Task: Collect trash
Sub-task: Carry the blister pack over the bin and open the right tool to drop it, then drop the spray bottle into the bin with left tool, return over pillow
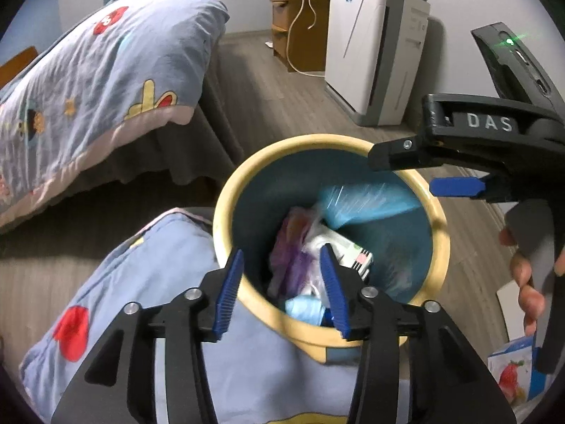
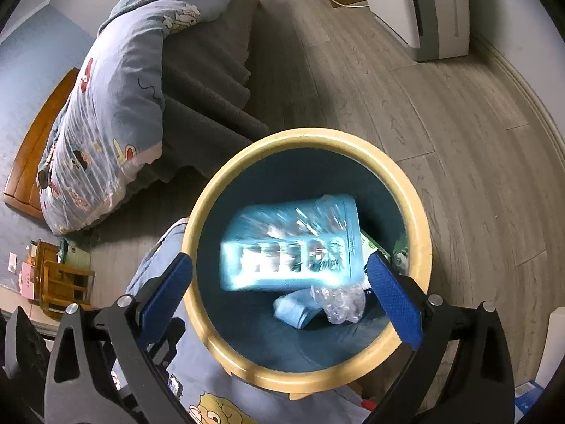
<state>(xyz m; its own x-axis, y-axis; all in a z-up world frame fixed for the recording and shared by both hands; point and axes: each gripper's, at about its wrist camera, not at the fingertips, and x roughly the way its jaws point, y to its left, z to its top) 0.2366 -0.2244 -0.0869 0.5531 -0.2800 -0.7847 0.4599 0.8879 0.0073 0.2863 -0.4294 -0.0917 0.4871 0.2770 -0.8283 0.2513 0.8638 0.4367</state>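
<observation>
Left of the bin [image 2: 420,226] lies the bed [image 2: 116,113]. A blurred blue packet [image 2: 293,247] sits inside the bin, long axis crosswise, above a wrapper [image 2: 340,302]. Left gripper [image 1: 282,291] and right gripper [image 2: 282,295] hover over the rim, jaws apart, empty.

Glossy crinkled plastic packet [image 2: 289,243] – matt smooth bin rim [image 2: 420,219]. Wood-grain floor [image 2: 441,113]. Soft printed cloth quilt [image 1: 106,81] – ribbed blue pads [image 1: 229,293]
</observation>
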